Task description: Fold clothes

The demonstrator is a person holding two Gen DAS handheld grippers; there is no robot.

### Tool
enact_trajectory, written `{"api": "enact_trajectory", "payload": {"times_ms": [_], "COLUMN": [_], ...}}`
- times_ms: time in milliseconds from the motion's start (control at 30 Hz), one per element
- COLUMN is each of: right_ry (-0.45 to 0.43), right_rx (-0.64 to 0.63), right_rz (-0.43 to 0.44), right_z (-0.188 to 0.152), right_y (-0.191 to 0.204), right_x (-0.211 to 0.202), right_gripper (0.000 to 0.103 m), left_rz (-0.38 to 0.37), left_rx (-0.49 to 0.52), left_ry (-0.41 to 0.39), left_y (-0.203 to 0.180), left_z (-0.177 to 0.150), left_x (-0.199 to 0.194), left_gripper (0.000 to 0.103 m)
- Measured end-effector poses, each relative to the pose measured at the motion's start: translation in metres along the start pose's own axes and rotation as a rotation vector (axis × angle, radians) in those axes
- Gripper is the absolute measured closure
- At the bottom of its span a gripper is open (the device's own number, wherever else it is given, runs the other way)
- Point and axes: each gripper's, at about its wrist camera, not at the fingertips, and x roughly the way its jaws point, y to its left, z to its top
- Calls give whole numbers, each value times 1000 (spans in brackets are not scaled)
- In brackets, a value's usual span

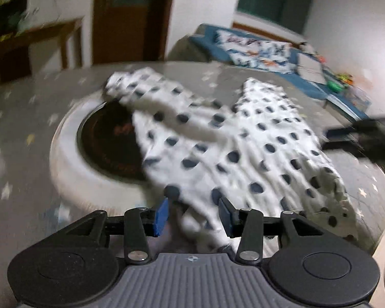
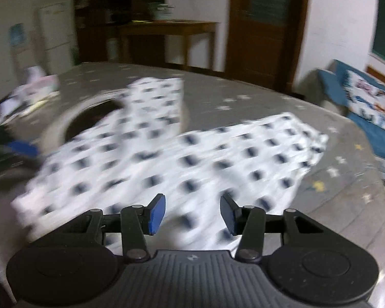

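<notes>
Polka-dot garment [image 2: 182, 159] sprawls mid-frame across the table [image 2: 243, 87], both legs splayed toward the upper frame, one draped over a round inset burner [image 1: 107, 138]. Left gripper [image 1: 192, 215] and right gripper [image 2: 192, 213]: jaws apart, empty. No fold visible; everything's left to do.

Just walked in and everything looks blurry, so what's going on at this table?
A person with a handheld gripper in each hand is working on a white garment with dark polka dots spread over the grey star-patterned table. It looks like trousers, one leg draped over a round white-rimmed dark inset in the tabletop. The left gripper and right gripper both have jaws open at the garment's near edge, gripping nothing yet.
</notes>
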Motion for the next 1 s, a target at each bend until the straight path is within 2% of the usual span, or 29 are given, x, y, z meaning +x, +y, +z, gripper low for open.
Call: {"api": "enact_trajectory", "payload": {"times_ms": [100,267,367,533,600,800,1000], "right_ry": [13,64,89,116,127,134,137], "right_rx": [-42,-100,-133,-168,-163,-184,-187], "right_rz": [58,106,119,122,130,114,101], "right_z": [-12,-32,-43,-57,-62,-65,-66], "right_y": [26,56,69,80,80,83,85], "right_x": [-14,-23,-20,-17,-17,-18,-20], "right_gripper": [55,55,55,55,55,56,61], "left_rz": [-11,-41,-32,-37,-24,-3,6], "left_rx": [-27,-32,-50,-123,-111,-82,-25], "left_ry": [24,52,41,20,23,102,42], "left_y": [2,-5,-6,-8,-10,-8,-10], "left_z": [-7,-16,-17,-17,-22,-28,-10], "left_x": [3,6,2,-36,-43,-29,-48], "left_gripper": [59,90,100,101,101,100,98]}}
